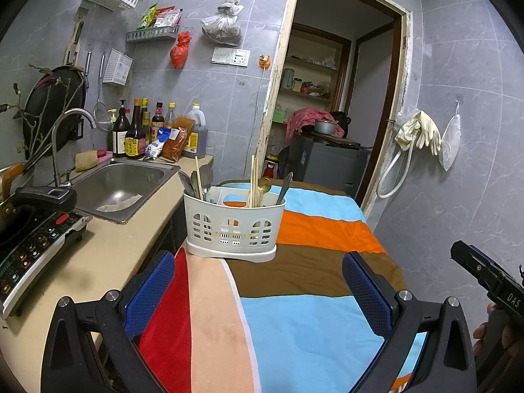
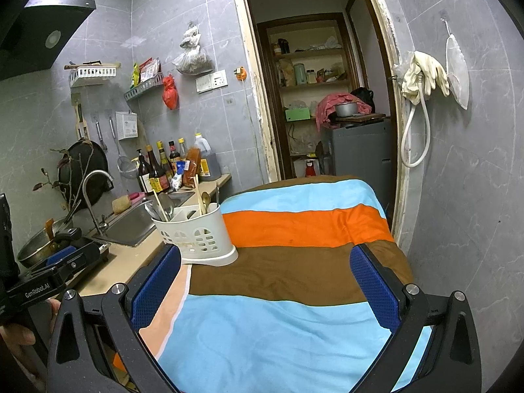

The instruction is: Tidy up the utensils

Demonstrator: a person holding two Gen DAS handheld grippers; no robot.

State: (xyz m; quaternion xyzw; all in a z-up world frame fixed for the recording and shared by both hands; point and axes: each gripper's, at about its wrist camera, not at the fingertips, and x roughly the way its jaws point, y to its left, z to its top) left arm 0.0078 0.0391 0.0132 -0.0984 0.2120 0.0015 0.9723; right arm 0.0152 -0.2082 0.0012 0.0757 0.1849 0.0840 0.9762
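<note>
White plastic utensil caddy (image 1: 233,226), arched cut-outs in its front wall, on a matching drip base, divided into compartments; sits centre frame in the left wrist view, on the striped cloth (image 1: 314,321) near its left edge, beside the counter. Left compartment: dark spoons (image 1: 189,183) plus one chopstick (image 1: 198,177). Right side: pale chopsticks (image 1: 252,180), gold spoon (image 1: 264,186), a metal utensil handle (image 1: 284,188). Steel sink (image 1: 118,190) mid-left holds a white rag. Left gripper (image 1: 258,294) spread wide, nothing between its blue pads. Right gripper (image 2: 265,290) also spread wide, holding nothing; caddy sits left of centre in its view.
</note>
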